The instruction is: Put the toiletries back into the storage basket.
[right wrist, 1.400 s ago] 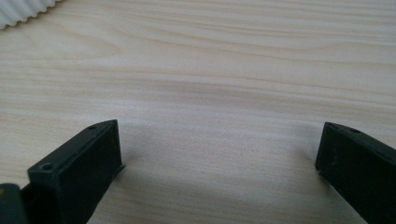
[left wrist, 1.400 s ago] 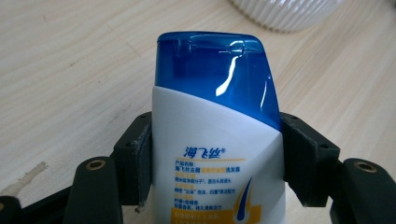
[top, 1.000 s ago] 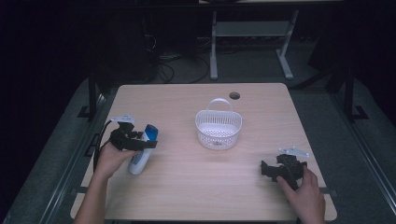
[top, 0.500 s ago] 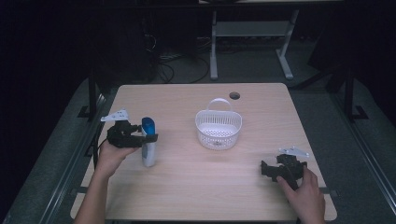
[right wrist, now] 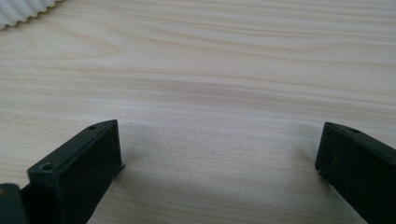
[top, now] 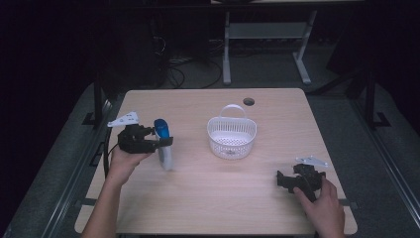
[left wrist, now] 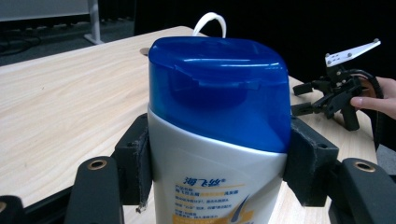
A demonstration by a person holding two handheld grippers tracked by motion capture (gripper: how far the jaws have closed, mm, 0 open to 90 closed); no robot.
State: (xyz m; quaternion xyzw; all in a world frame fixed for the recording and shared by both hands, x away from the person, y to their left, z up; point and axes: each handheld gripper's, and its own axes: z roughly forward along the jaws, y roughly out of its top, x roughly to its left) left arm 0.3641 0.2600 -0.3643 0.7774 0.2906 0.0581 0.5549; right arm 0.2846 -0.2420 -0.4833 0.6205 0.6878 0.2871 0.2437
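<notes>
The left tool (top: pixel 159 142) clamps the upright shampoo bottle (top: pixel 164 148) just under its cap, likely for carrying, while the right tool (top: pixel 289 179) rests wide apart.

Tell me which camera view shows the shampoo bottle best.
The left gripper view: the shampoo bottle stands close to the camera, so its blue cap, white body and printed label are clear, clamped between the left tool jaws. The high view gives it small and upright on the table. The right gripper view gives bare tabletop.

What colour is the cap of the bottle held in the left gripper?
Blue cap, on a white bottle; clearest in the left gripper view.
</notes>
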